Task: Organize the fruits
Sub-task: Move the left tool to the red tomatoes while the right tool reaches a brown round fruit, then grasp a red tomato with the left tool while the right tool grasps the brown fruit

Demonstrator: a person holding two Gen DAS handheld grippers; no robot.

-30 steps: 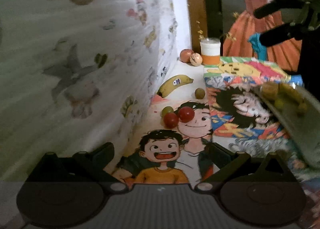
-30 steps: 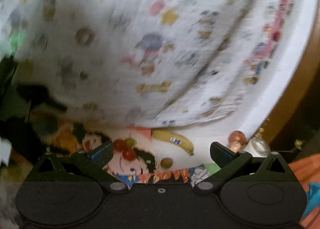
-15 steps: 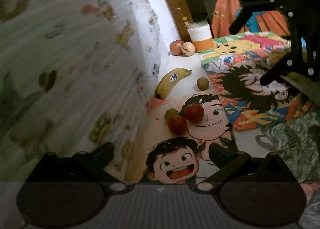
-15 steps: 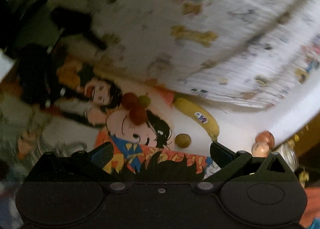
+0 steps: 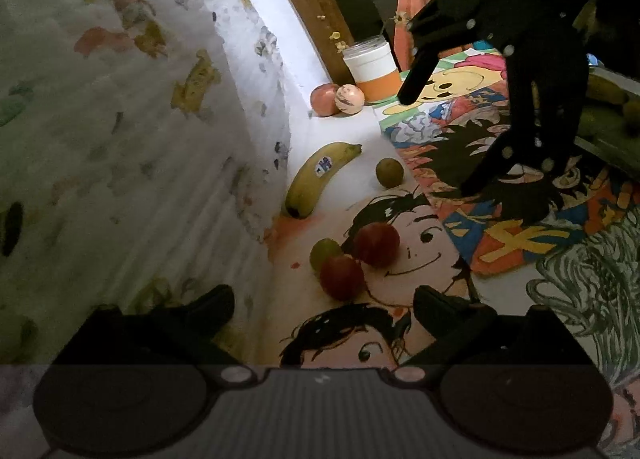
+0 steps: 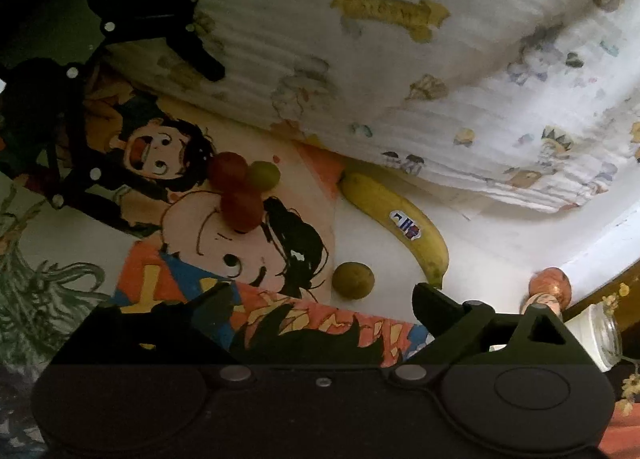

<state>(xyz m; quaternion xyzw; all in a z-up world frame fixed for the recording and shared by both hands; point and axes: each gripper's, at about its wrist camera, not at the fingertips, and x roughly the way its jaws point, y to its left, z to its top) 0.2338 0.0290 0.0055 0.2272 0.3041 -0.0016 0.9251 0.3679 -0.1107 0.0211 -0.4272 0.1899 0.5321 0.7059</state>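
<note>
Fruit lies scattered on a surface covered with bright cartoon-printed sheets, hard against a white quilted cloth with small printed figures.

The black left gripper hangs low over the drawn faces, its jaws wide but drawing together, with nothing between them. Just ahead of it sits a tight cluster — two round red fruits, one nearer and one behind, with a small green round fruit touching them on the cloth side.

Farther along lies a yellow banana with a blue sticker, close along the cloth's edge, and a small brownish-green round fruit near its tip. Beyond these, a reddish apple and a pale striped round fruit touch each other beside a white jar with an orange band.

The black right gripper points down at the same patch, jaws also wide and closing on nothing — the brownish-green fruit sits just ahead, between the fingers' line. At the far right edge of the left view, a tray with yellowish fruit is dimly visible.
</note>
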